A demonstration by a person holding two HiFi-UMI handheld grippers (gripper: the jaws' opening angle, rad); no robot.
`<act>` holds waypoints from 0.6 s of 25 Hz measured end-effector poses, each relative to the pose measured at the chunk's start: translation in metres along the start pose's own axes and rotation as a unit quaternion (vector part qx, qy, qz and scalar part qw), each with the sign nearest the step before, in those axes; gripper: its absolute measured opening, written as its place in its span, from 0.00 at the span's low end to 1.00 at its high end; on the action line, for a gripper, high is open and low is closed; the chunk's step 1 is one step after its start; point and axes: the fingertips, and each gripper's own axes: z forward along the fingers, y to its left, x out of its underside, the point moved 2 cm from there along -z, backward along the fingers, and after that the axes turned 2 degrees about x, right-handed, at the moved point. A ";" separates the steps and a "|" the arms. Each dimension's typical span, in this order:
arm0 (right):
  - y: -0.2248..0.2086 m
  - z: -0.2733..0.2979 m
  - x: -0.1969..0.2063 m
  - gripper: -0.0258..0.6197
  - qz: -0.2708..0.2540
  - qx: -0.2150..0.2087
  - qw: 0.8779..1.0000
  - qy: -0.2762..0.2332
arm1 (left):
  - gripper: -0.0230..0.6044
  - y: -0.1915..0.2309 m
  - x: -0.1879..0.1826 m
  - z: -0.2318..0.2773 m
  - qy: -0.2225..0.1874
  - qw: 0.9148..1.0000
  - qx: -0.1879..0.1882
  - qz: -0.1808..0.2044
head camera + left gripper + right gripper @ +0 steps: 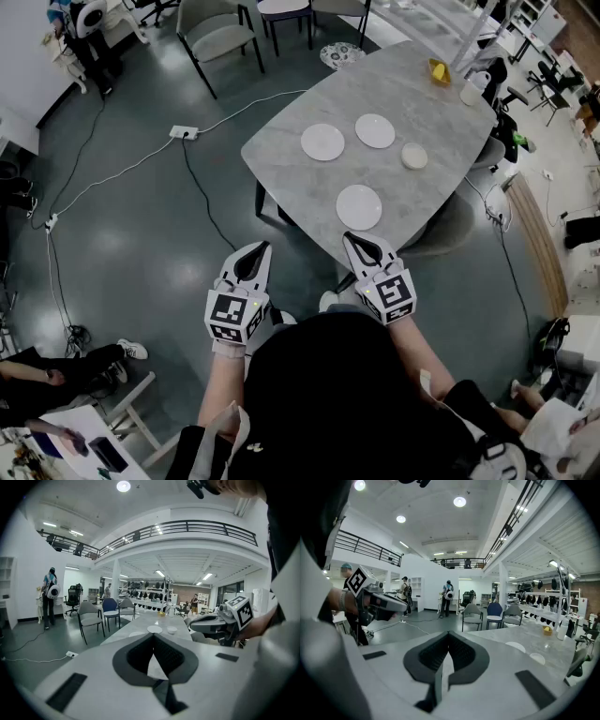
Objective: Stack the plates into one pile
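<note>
Three white plates lie apart on the grey marble table (281, 150): one nearest me (359, 206), one at the middle (322, 142) and one further back (375, 130). A smaller white dish (414, 156) sits to their right. My left gripper (262, 246) hangs over the floor short of the table's near edge, shut and empty. My right gripper (349, 236) is just at that edge, close to the nearest plate, also shut with nothing in it. In the left gripper view the jaws (153, 634) meet, with a plate (154, 629) far ahead. In the right gripper view the gripper (448, 632) is shut too.
A yellow object (439, 71) and a white cup (471, 94) stand at the table's far corner. Chairs (220, 37) stand beyond the table. A power strip (184, 132) with cables lies on the floor at left. A seated person's legs (66, 367) are at lower left.
</note>
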 end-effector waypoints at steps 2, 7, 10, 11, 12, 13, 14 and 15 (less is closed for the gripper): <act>-0.008 0.000 0.001 0.07 -0.003 -0.002 1.000 -0.002 | 0.05 -0.003 0.001 0.009 0.003 1.000 0.000 -0.001; -0.026 0.001 0.006 0.07 -0.004 -0.007 1.000 -0.002 | 0.05 -0.009 -0.002 0.030 0.012 1.000 -0.002 -0.002; -0.039 0.003 0.007 0.07 0.001 -0.009 1.000 -0.005 | 0.05 -0.011 -0.005 0.046 0.018 1.000 -0.002 -0.001; -0.045 0.003 0.008 0.07 0.007 -0.010 1.000 -0.006 | 0.05 -0.012 -0.006 0.052 0.019 1.000 -0.002 -0.002; -0.051 0.003 0.007 0.07 0.016 -0.012 1.000 -0.008 | 0.05 -0.013 -0.008 0.058 0.021 1.000 -0.002 -0.002; -0.057 0.003 0.007 0.07 0.023 -0.015 1.000 -0.011 | 0.05 -0.015 -0.010 0.065 0.023 1.000 -0.003 -0.002; -0.063 0.003 0.007 0.07 0.029 -0.016 0.999 -0.013 | 0.05 -0.016 -0.012 0.071 0.024 1.000 -0.003 -0.002; -0.069 0.003 0.009 0.07 0.033 -0.015 0.999 -0.013 | 0.05 -0.018 -0.013 0.078 0.026 1.000 -0.002 -0.002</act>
